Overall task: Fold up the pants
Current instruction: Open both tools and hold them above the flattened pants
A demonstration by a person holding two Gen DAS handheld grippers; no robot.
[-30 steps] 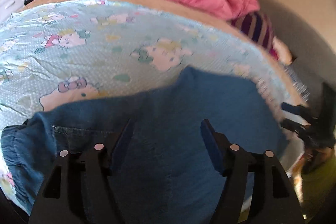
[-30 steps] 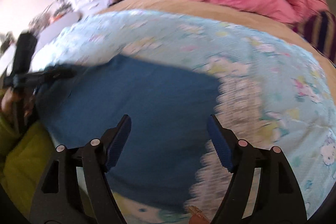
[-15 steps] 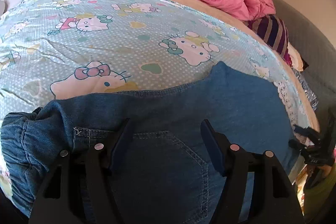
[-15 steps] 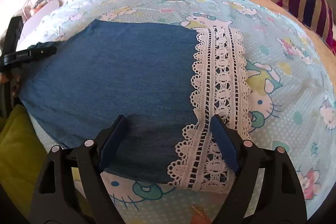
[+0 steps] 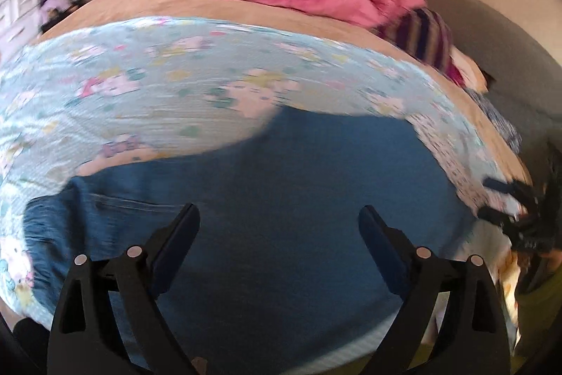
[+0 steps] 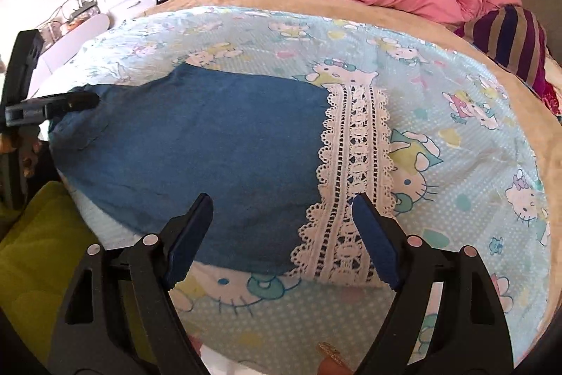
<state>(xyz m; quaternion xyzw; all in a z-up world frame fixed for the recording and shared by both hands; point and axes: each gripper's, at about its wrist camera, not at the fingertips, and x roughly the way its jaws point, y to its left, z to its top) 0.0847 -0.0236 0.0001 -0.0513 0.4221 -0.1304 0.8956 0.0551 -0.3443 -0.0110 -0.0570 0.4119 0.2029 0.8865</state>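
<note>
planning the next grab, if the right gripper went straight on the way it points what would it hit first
Most likely the pants, near their lace hem. The right gripper is open, tilted down at the bed, with nothing between its fingers. Depth is unclear, so denim or lace is a guess.

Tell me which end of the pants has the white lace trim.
The lace trim is on the hem end of the pants, under the right gripper. The opposite end, by the left gripper, is plain denim.
</note>
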